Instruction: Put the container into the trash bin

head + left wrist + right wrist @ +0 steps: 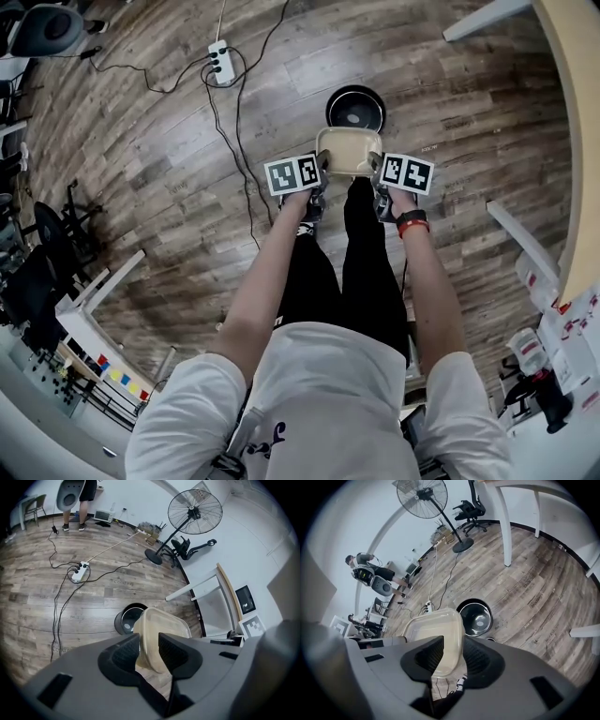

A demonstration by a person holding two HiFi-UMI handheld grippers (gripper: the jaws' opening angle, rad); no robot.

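A shallow beige plastic container (pixel 348 151) hangs level between both grippers, above the wooden floor. My left gripper (pixel 320 174) is shut on its left rim; the container (pixel 158 639) shows between those jaws. My right gripper (pixel 377 174) is shut on its right rim, where the container (pixel 438 637) fills the gap between the jaws. The round black trash bin (pixel 355 109) stands open on the floor just beyond the container's far edge. The bin (pixel 127 618) shows to the left past the container in the left gripper view, and the bin (pixel 475 617) lies to the right in the right gripper view.
A white power strip (pixel 221 62) with black cables lies on the floor far left of the bin. White table legs (pixel 480 19) and a curved tabletop (pixel 574 112) stand at the right. A standing fan (pixel 191 515) and a black office chair (pixel 186 548) are farther off. A person (pixel 370 572) stands in the distance.
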